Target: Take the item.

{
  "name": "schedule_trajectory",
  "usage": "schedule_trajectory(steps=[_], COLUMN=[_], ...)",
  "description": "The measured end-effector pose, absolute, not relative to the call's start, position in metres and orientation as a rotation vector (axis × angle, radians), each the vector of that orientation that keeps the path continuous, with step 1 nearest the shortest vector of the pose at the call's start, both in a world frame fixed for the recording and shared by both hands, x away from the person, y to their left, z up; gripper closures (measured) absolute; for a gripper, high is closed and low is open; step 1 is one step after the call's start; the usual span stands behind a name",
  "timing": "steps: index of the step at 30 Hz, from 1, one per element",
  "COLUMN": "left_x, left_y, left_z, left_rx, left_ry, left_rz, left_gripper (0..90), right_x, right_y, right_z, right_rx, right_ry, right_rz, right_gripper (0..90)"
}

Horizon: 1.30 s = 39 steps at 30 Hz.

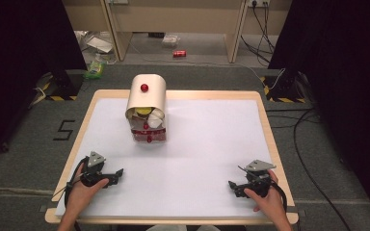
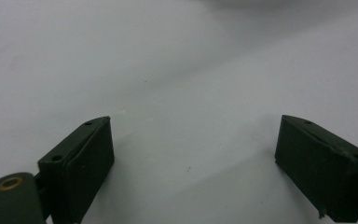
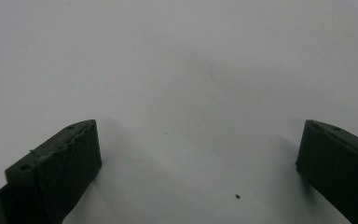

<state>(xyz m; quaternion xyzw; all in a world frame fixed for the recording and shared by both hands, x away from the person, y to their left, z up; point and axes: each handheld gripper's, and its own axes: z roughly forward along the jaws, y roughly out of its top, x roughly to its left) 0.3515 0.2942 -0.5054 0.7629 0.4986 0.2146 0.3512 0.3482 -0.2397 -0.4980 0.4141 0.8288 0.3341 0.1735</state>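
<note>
A cream bread-bin-like container (image 1: 146, 95) with a red knob (image 1: 144, 87) stands at the far middle of the white table (image 1: 207, 139), its clear front part (image 1: 149, 131) showing white and yellow items inside. My left gripper (image 1: 118, 174) rests at the near left of the table, held by a hand, jaws pointing right. In the left gripper view its gripper (image 2: 193, 144) stands open over bare white surface. My right gripper (image 1: 232, 186) rests at the near right, jaws pointing left. The right gripper view has its gripper (image 3: 198, 149) open too, nothing between the jaws.
The table has a wooden rim (image 1: 270, 130). Beyond it, on the grey floor, lie a red can (image 1: 179, 53), a green packet (image 1: 95, 68) and cables (image 1: 265, 29). Black curtains hang at both sides.
</note>
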Motion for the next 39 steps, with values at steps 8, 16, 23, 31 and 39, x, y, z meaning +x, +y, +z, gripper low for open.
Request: schedule_trajectory(steps=[8, 16, 23, 31, 39], left_x=[0.352, 0.351, 0.351, 0.348, 0.352], left_y=[0.294, 0.294, 0.297, 0.292, 0.288], left_z=[-0.505, -0.505, -0.503, -0.486, -0.467], left_rx=[1.975, 1.973, 1.946, 1.917, 1.878], left_ry=[1.291, 1.290, 1.281, 1.212, 1.144], left_rz=[0.556, 0.553, 0.527, 0.529, 0.512], left_gripper=[10.8, 11.1, 15.3, 15.2, 15.2], right_x=[0.348, 0.348, 0.348, 0.348, 0.348], right_y=[-0.240, -0.240, -0.240, -0.240, -0.240], right_z=[-0.498, -0.498, -0.498, -0.498, -0.498], right_rx=[1.174, 1.175, 1.177, 1.177, 1.179], right_ry=[2.350, 2.351, 2.351, 2.351, 2.351], right_rz=[0.947, 0.947, 0.948, 0.947, 0.947], right_gripper=[0.2, 0.2, 0.2, 0.2, 0.2])
